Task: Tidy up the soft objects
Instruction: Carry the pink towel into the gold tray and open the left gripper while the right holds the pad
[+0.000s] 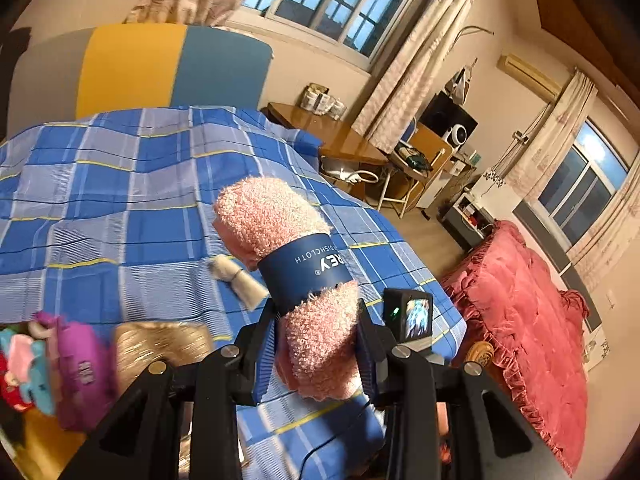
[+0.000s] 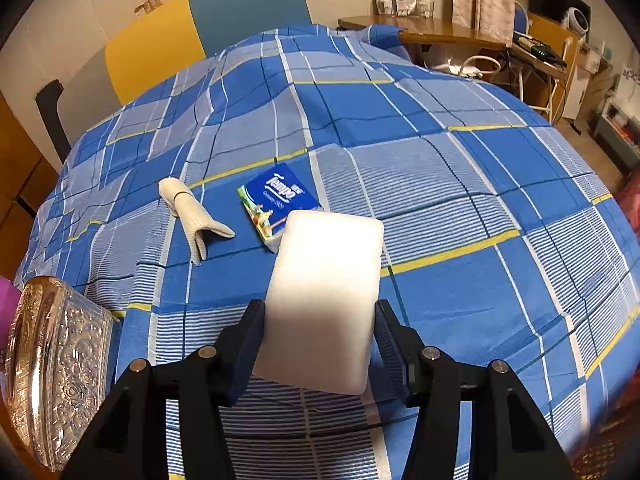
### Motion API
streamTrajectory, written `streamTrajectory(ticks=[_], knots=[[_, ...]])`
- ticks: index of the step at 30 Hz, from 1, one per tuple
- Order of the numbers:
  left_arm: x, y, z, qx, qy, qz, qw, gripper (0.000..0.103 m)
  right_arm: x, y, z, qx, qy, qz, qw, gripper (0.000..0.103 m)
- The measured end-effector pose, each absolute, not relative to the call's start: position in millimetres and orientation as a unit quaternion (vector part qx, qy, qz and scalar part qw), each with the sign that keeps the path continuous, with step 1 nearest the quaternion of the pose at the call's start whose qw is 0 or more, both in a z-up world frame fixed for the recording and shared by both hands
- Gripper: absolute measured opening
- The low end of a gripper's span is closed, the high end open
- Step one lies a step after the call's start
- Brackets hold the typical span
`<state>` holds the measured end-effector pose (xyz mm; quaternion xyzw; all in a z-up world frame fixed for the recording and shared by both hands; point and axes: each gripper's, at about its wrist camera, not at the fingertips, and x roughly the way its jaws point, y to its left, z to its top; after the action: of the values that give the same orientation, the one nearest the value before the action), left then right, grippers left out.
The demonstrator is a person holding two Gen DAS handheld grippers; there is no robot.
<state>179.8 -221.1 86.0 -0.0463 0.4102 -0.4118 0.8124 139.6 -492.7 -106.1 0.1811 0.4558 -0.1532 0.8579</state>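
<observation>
Stretching away from you, the bed (image 2: 460, 168) offered a broad plaid sheet with open room to its far and right edges, its near-left corner crowded by an embossed metallic box (image 2: 60, 368). Your left hand-held gripper (image 1: 320, 344) clamped a fluffy pink rolled dishcloth (image 1: 280, 232), banded in navy paper, lifted clear above the sheet and tilted upward. Your right hand-held gripper (image 2: 320, 332) squeezed a smooth white rectangular foam block (image 2: 324, 296), angled steeply down over the bed. Just beyond the block lay a blue tissue pack (image 2: 278, 200), and left of it a cream knit cloth (image 2: 188, 212), tied near one end.
</observation>
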Motion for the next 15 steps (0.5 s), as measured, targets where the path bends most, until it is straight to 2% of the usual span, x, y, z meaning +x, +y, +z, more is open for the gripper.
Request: streamTrajectory(ticks=[9, 15], knots=[[186.2, -85.1, 87.2, -0.035, 0.395, -0.341, 0.853, 0.034, 137.1, -494.2, -101.2, 0.180, 0.442, -0.162, 0.864, 0.055], [189.9, -8.2, 43.5, -0.045, 0.425, -0.275, 0.861, 0.034, 135.5, -492.5, -97.0, 0.172, 0.431, -0.165, 0.870, 0.055]])
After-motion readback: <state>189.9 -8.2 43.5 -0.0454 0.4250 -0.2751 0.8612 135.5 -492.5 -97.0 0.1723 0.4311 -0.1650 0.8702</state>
